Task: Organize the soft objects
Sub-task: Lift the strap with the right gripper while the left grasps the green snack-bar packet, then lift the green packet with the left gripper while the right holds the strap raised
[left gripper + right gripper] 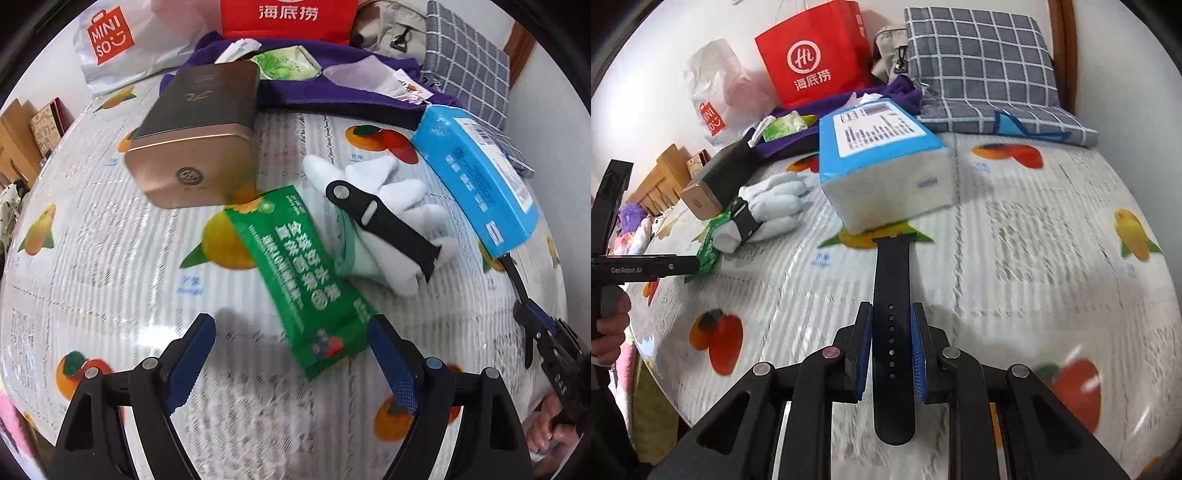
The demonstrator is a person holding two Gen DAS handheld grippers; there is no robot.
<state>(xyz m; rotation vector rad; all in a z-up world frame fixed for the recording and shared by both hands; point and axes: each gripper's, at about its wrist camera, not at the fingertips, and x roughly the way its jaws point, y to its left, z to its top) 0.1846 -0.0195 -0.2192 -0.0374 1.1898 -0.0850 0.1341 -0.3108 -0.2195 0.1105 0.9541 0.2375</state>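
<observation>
Nearest, the left tool (291, 354) stands wide apart with nothing gripped; the lower end of a green snack packet (295, 280) lies between its fingers, pads not pressing it. Bare fruit-print surface (110, 266) opens toward 9 o'clock of the packet, out to the rounded edge.

Right tool (891, 341) is nearly closed, clamped on a black watch strap (892, 295) that runs straight out toward 12 o'clock. Open surface lies from 1 to 4 o'clock of it, clear out to the edge.

Next out: a white glove (391, 221) with a second black strap (384, 225) lying across it, touching the packet at its 2 o'clock. A bronze tin (199, 147) stands at 11 o'clock of the packet. A blue tissue pack (882, 166) sits just past the held strap's tip, blocking 12 o'clock.

Farthest: purple cloth (332, 92), red bag (816, 55), white plastic bag (122, 44), grey checked cushion (982, 62).

Left view alone shows the packet's full length. Right view alone shows the grip on the strap, plus the left tool side-on at 9 o'clock with a hand (609, 332) on it.
</observation>
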